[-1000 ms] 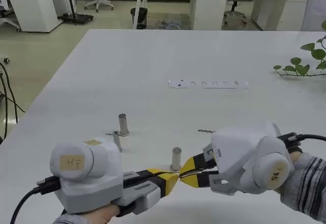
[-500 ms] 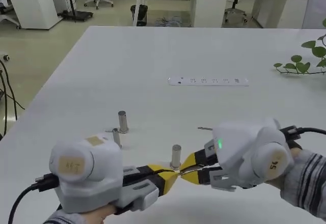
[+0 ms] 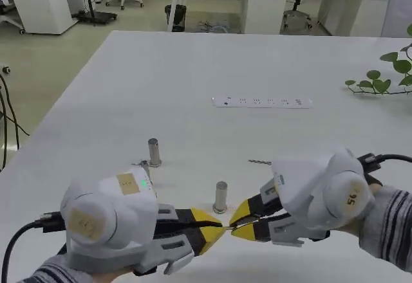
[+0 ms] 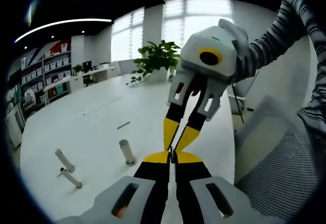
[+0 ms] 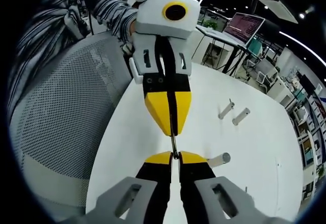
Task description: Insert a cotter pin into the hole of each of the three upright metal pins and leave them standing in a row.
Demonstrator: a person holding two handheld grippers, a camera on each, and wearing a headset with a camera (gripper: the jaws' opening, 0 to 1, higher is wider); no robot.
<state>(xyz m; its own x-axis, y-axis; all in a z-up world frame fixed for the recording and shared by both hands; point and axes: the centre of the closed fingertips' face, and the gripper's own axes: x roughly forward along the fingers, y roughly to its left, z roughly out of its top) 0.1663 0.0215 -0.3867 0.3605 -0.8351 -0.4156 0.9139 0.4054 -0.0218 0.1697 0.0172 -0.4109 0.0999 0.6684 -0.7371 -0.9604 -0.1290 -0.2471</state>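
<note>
Clamping one thin cotter pin [image 5: 173, 143] from opposite ends, the left gripper [image 4: 172, 156] and the right gripper [image 5: 174, 156] meet tip to tip over the white table [image 3: 193, 71]. Each gripper's jaws are pressed together on the cotter pin, which bridges the small gap between the yellow tips. The nearest metal pin [image 3: 221, 197] stands upright just beyond the meeting tips, apart from them. A second metal pin [image 3: 153, 152] stands farther ahead of the left gripper, on its outer side. A third metal pin [image 3: 145, 169] stands nearer, partly hidden behind that gripper's housing. A spare cotter pin [image 3: 259, 162] lies flat beyond the right gripper.
</note>
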